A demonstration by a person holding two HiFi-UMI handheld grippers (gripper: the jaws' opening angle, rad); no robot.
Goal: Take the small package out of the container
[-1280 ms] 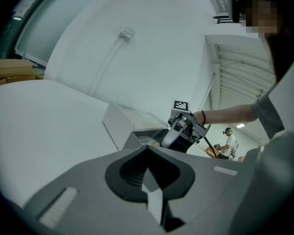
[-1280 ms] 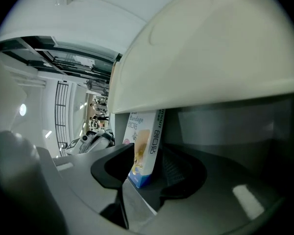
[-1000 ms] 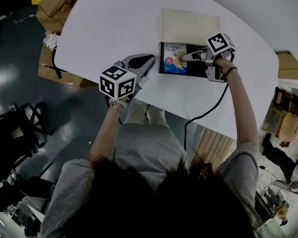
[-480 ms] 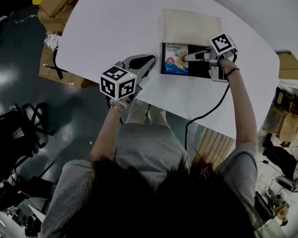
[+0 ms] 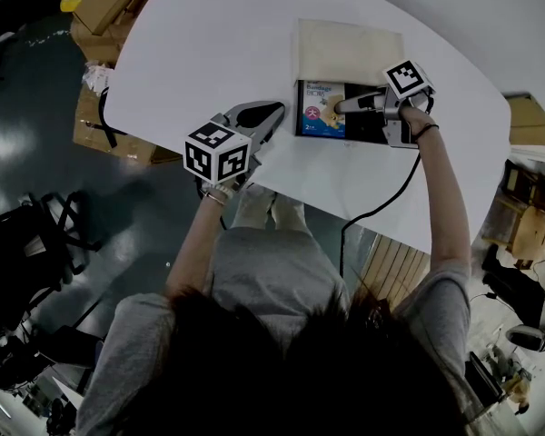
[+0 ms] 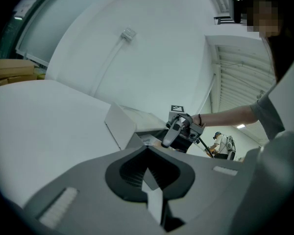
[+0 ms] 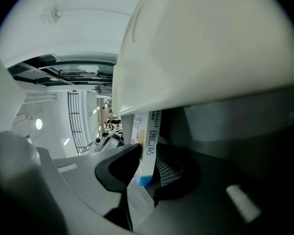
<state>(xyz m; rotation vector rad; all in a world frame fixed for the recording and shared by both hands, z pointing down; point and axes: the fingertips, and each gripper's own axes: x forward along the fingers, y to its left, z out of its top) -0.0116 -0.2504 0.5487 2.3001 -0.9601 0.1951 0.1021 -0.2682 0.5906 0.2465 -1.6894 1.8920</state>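
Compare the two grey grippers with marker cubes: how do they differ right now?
The left gripper rests over the white table, outside the open black-lined container, jaws together, empty. The right gripper reaches into it; its jaws have just been closing and now pinch the small blue-and-white package. Both are hand-held.

the left gripper (image 6: pixel 147 151) fills the bottom of the view, its grey jaws meeting at the tips with nothing between the ribbed pads, low over the white table (image 6: pixel 49 126). ahead, toward the table's right side, stands the container (image 6: pixel 121 127), a pale flap raised on its left. the right gripper (image 6: pixel 165 143) dips into it from the right, its tips beside a glimpse of the small package (image 6: pixel 147 140). cardboard boxes (image 6: pixel 10 70) lie beyond the table's left edge.
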